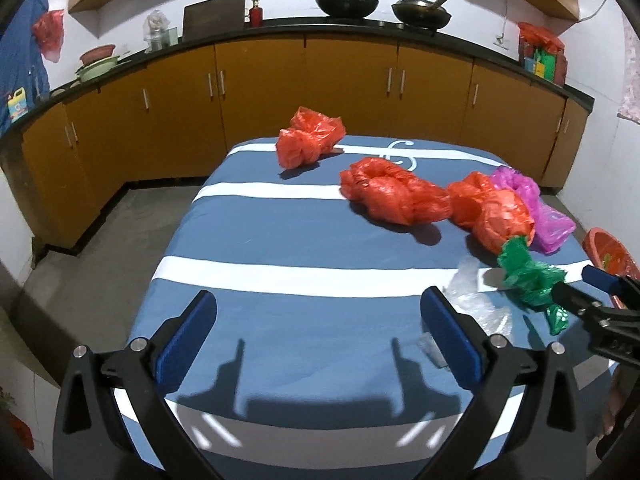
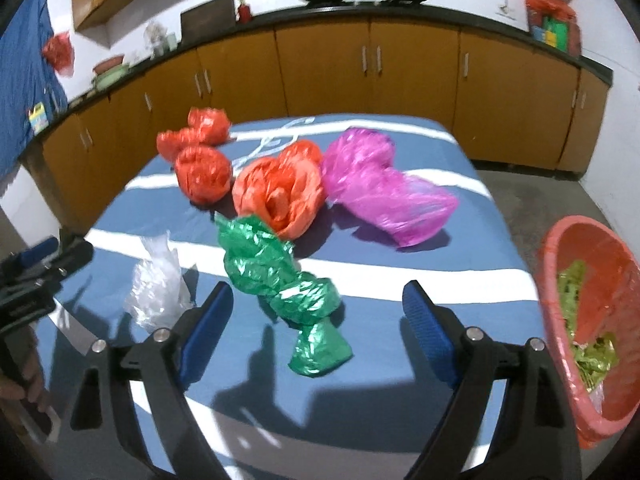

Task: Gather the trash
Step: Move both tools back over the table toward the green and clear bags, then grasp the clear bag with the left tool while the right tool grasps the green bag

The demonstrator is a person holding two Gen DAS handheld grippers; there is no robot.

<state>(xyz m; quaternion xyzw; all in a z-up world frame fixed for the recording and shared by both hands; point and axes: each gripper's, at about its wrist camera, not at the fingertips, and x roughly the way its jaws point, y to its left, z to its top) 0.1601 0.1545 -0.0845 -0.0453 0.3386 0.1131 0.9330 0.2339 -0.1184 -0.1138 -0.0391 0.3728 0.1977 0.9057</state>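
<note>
Crumpled plastic bags lie on a blue-and-white striped table (image 1: 280,240). A green bag (image 2: 280,280) lies just ahead of my right gripper (image 2: 318,300), which is open and empty above the table; the bag also shows in the left wrist view (image 1: 528,276). A clear bag (image 2: 158,280) lies to its left. Behind are an orange bag (image 2: 280,192), a magenta bag (image 2: 380,188) and two more orange bags (image 2: 202,172) (image 2: 192,130). My left gripper (image 1: 318,312) is open and empty over the table's near left part. The right gripper shows in the left wrist view (image 1: 600,292).
A pink basin (image 2: 592,320) with green and shiny scraps in it sits off the table's right edge. Brown cabinets (image 1: 260,88) under a black counter run behind the table. Woks (image 1: 346,2) and other kitchen items stand on the counter. Grey floor surrounds the table.
</note>
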